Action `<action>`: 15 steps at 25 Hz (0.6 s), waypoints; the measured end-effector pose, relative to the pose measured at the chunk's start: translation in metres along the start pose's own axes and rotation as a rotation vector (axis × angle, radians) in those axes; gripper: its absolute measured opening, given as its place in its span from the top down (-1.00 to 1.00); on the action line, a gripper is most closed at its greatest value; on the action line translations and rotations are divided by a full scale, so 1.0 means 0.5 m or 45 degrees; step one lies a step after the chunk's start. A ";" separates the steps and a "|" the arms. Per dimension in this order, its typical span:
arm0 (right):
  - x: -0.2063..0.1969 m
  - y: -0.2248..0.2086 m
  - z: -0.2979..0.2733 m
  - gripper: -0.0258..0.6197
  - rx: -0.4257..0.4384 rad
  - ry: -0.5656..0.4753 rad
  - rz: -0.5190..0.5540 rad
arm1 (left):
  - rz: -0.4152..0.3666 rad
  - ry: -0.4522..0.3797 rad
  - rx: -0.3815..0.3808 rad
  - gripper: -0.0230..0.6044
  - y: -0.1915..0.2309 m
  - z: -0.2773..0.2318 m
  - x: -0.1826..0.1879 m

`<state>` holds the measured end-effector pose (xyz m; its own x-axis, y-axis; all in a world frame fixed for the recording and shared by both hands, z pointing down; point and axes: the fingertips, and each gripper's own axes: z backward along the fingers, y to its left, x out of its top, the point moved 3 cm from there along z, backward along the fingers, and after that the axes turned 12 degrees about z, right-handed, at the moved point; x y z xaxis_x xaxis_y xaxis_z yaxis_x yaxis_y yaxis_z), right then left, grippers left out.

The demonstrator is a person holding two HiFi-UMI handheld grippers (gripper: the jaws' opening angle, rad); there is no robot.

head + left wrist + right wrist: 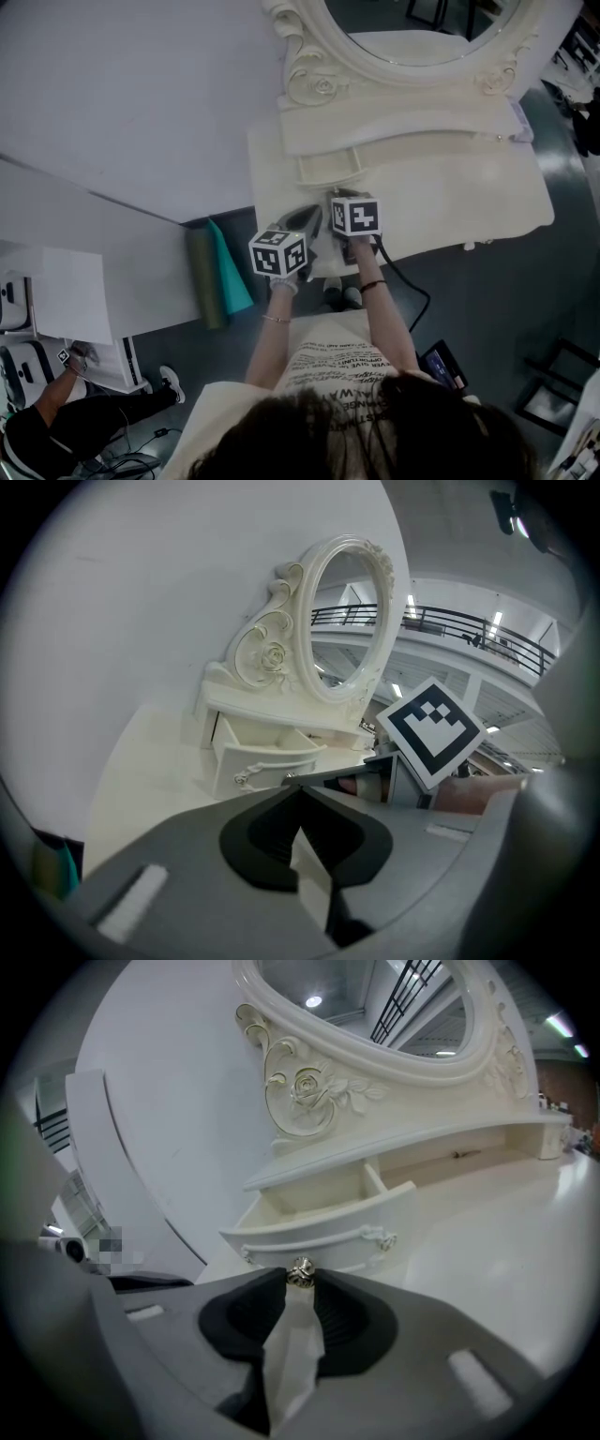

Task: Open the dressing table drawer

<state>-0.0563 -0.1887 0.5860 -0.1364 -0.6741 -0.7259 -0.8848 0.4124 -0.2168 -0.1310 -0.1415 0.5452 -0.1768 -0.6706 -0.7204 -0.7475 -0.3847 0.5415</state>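
The cream dressing table (487,187) carries an oval mirror (412,28). Its small left drawer (319,1222) under the mirror stands pulled out, its inside showing. My right gripper (300,1277) is closed on the drawer's metal knob (300,1270), which sits between the jaw tips. In the head view the right gripper (339,195) meets the drawer front (328,169). My left gripper (298,786) hovers beside it, short of the drawer (267,761), with its jaw tips together and nothing between them. The right gripper's marker cube (431,726) shows in the left gripper view.
A white wall (122,94) runs along the table's left. A green and teal roll (220,272) leans by the wall near the floor. A black cable (412,291) trails to a device (442,364) on the floor. Another person (66,412) sits at the lower left.
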 end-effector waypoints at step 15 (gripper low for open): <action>0.002 0.002 0.015 0.57 0.028 -0.024 0.017 | -0.005 0.008 -0.037 0.93 -0.014 -0.014 0.006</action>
<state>-0.0538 -0.1842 0.5803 -0.1393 -0.6570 -0.7409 -0.8730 0.4346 -0.2213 -0.1219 -0.1452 0.5420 -0.1699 -0.6728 -0.7200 -0.7291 -0.4057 0.5511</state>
